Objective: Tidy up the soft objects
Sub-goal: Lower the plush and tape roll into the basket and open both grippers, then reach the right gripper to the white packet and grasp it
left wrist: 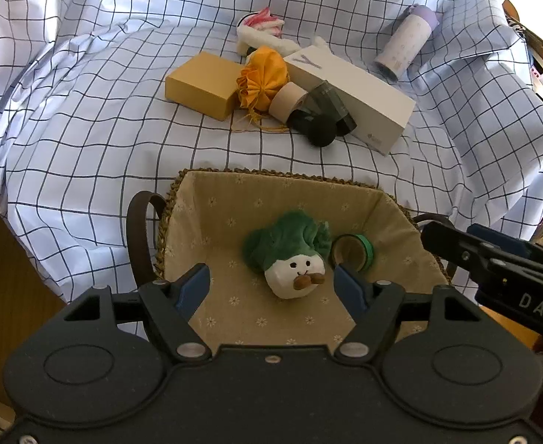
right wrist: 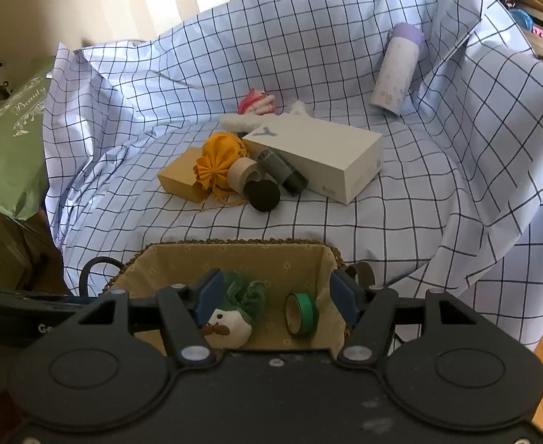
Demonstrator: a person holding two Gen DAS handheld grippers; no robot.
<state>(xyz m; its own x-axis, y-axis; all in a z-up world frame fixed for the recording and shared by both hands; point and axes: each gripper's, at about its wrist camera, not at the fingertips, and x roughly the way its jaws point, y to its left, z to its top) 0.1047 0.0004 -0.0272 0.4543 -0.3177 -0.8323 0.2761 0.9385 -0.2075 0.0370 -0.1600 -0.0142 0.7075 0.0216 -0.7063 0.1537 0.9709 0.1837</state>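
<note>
A woven basket [left wrist: 271, 174] with a tan flowered lining holds a plush vegetable [left wrist: 290, 255], green leaves over a white face, lying on the floor of the basket. A green tape roll [left wrist: 356, 253] stands beside it. My left gripper [left wrist: 273, 283] hovers open above the plush, its blue pads well apart on either side. In the right wrist view my right gripper [right wrist: 277, 296] is open over the same basket [right wrist: 234, 246], with the plush [right wrist: 234, 318] and tape roll [right wrist: 302, 312] below it and nothing held. One of its black fingers [left wrist: 456, 251] reaches in from the right.
Further back on the checked cloth [left wrist: 86, 129] lie an orange drawstring pouch [left wrist: 262, 76], a white and pink cloth bundle [left wrist: 267, 35], a black ball [left wrist: 321, 129], a yellow box [left wrist: 201, 85], a white box [left wrist: 356, 92], a tan tape roll [left wrist: 288, 101], a dark cylinder [left wrist: 327, 105] and a lilac bottle [left wrist: 406, 42].
</note>
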